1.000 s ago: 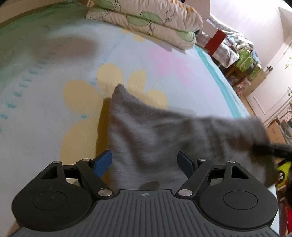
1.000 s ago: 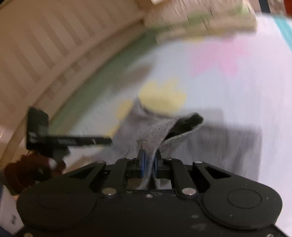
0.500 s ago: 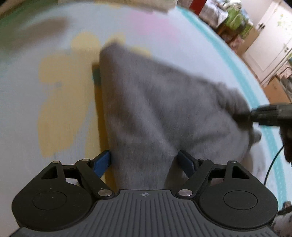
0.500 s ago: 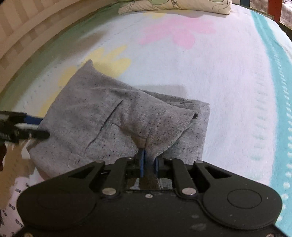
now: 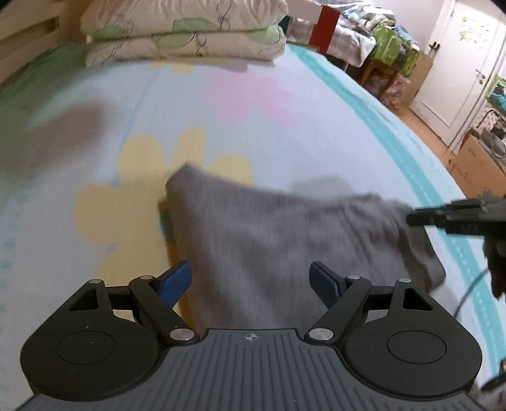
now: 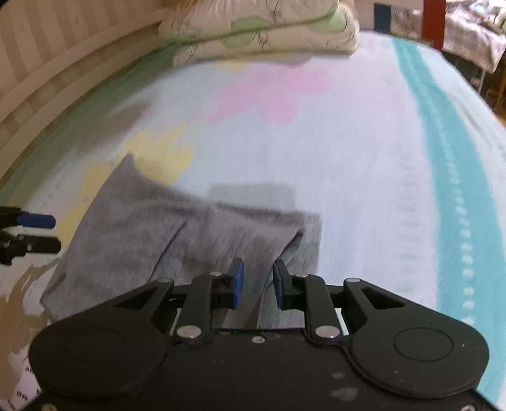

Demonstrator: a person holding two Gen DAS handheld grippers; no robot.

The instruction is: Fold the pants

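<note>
Grey pants [image 5: 284,237] lie folded on the flowered bed sheet [image 5: 158,110]. My left gripper [image 5: 249,278] hovers open and wide over their near left edge, its blue pads clear of the cloth. At the pants' right end is the right gripper [image 5: 442,215], seen from the side. In the right wrist view the pants [image 6: 142,237] spread to the left and the right gripper [image 6: 258,275] has its jaws opening. Grey cloth lies between the pads but is no longer pinched. The left gripper [image 6: 31,234] shows at the left edge.
Stacked quilts [image 5: 183,31] lie at the head of the bed, also seen as quilts [image 6: 259,28]. A slatted wooden rail [image 6: 47,63] runs along the left side. Beyond the bed's teal edge are cardboard boxes [image 5: 474,164], clutter and a white door [image 5: 458,63].
The right jaws have parted and let go of the raised fold, which now lies flat on the pants. The left gripper stayed open and shifted over the cloth.
</note>
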